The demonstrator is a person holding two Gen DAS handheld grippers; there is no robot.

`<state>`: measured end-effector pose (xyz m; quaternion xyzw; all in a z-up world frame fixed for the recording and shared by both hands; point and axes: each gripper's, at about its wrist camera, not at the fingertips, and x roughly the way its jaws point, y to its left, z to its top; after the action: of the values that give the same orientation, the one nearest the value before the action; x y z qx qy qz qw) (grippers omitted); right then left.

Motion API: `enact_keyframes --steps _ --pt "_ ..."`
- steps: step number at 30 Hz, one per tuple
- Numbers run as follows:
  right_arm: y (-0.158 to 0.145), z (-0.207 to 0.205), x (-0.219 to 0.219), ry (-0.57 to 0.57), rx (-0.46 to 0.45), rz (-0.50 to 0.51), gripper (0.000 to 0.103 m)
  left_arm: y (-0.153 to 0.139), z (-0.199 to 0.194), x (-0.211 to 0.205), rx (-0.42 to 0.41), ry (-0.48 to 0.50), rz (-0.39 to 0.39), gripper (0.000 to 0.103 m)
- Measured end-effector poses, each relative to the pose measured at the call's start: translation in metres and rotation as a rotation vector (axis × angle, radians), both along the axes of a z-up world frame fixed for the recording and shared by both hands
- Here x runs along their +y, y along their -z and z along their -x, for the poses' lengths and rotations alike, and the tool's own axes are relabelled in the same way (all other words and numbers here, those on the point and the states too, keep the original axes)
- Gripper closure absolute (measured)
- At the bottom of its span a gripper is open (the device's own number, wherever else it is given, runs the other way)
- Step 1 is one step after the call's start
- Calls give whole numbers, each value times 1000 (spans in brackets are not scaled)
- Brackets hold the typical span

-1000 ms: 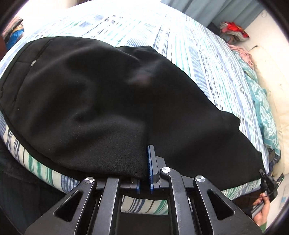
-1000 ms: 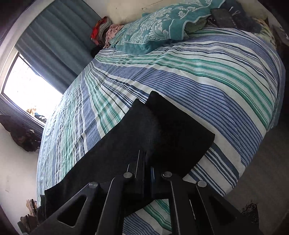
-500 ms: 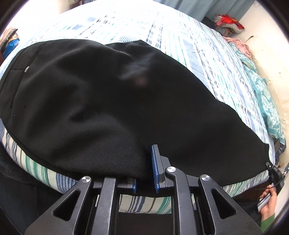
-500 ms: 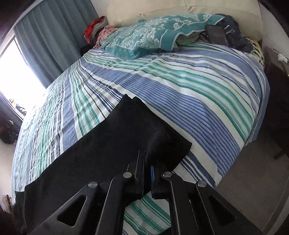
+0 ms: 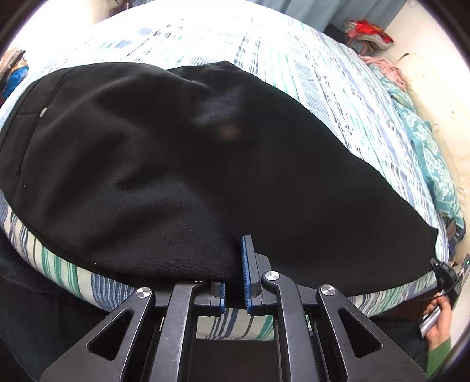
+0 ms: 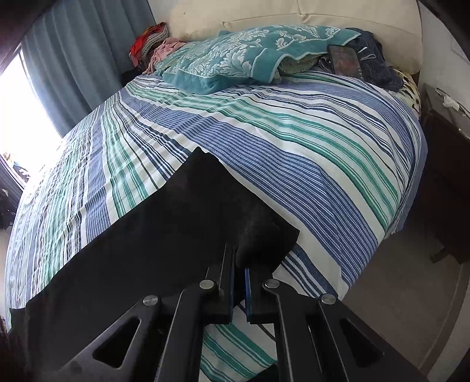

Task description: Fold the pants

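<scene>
Black pants [image 5: 176,164] lie spread along the near edge of a striped bed [image 5: 293,67]; the waistband with a small button shows at the left. My left gripper [image 5: 235,252] is shut on the pants' near edge around the middle, and the cloth hides its left finger. In the right wrist view the leg end [image 6: 182,235] of the pants lies flat, with its hem corner near the bed's edge. My right gripper [image 6: 239,258] is shut on that hem edge. The right gripper [image 5: 446,279] also shows in the left wrist view at the far right, held by a hand.
A teal patterned blanket [image 6: 235,58], dark clothes [image 6: 373,64] and a tablet [image 6: 343,58] lie at the cream headboard [image 6: 293,17]. Grey-blue curtains [image 6: 73,58] and a bright window stand at the left. A dark nightstand [image 6: 446,182] stands right of the bed, with floor below.
Both grippers have pulled the pants' near edge toward the bed's front edge, and the leg now lies flatter and straighter. The left jaws stand slightly wider around the cloth.
</scene>
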<state>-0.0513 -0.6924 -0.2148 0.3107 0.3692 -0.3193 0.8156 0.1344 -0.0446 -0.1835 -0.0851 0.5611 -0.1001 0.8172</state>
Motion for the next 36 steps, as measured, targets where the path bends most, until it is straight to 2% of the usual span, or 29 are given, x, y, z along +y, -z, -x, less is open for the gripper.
enact_keyframes --steps 5,8,10,11,12,13,14,15,17,20,21,24,27,29,31,33,35,36 --pt "0 -1 1 -1 10 7 98 -1 4 -10 -4 19 -60 97" --pt "1 -2 1 2 9 3 97 0 3 -15 16 26 -103 86" --pt "1 0 0 4 -23 -16 85 -4 7 -13 57 34 -137 59" --pt "-1 3 0 3 -50 -29 69 -9 12 -8 71 29 -161 32" --pt "-4 7 0 3 -80 -33 45 -14 19 -2 69 22 -175 24" --pt "-10 12 2 4 -117 -28 37 -20 27 4 60 24 -184 24" --pt "-17 17 4 17 -144 -4 24 -26 34 11 54 34 -193 24" --pt "-26 24 7 52 -144 44 16 -31 40 17 44 37 -201 24" --pt "-43 39 12 129 -178 134 15 -48 47 31 -16 11 -211 24" --pt "-69 57 22 213 -236 259 14 -70 39 46 -153 -30 -208 22" --pt "-77 56 28 194 -250 286 14 -73 29 48 -194 -35 -213 18" --pt "-93 35 59 49 -255 316 14 -69 -6 48 -310 -33 -224 18" --pt "-98 8 106 -150 -294 271 14 -49 -52 43 -361 -12 -303 18" --pt "-92 -14 139 -290 -309 208 14 -30 -72 43 -348 -22 -367 18" --pt "-83 -37 168 -428 -274 171 14 -10 -86 55 -294 -60 -396 18" --pt "-71 -56 190 -540 -213 171 14 7 -97 71 -241 -102 -374 17" --pt "-54 -69 199 -597 -156 162 14 15 -94 85 -245 -113 -334 14" --pt "-42 -74 198 -609 -118 136 14 16 -93 84 -254 -109 -339 14"
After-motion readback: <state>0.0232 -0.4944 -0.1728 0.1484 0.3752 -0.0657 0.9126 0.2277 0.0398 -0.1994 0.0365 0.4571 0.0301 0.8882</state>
